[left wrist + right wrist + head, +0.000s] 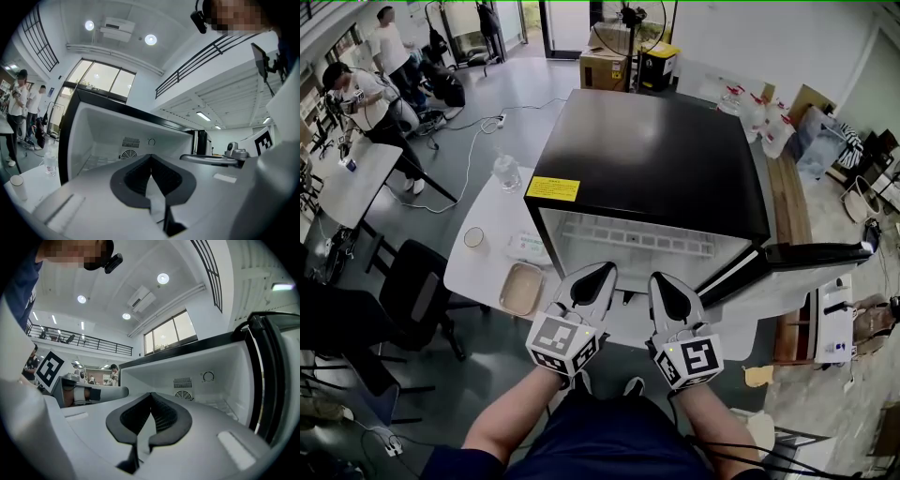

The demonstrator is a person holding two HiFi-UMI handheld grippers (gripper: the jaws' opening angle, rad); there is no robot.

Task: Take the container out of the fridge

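— Where is the container (522, 288)?

— On the white bench (487, 258), just left of the open fridge (656, 155). It is a shallow tan dish, rectangular with rounded corners, lying flat near a paper cup (474, 237).

— And the tools?

— The left hand-held gripper (605, 272) and the right hand-held gripper (657, 278) are both clenched, pads meeting with nothing between them. They sit side by side before the fridge's white interior, its door (811, 255) swung out on the right.

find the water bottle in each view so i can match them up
Head view: the water bottle stands on the white table, left of the open fridge.
Left gripper view: low at the left edge, beside the fridge's black frame.
Right gripper view: not in it.
Shared landmark: the open fridge.
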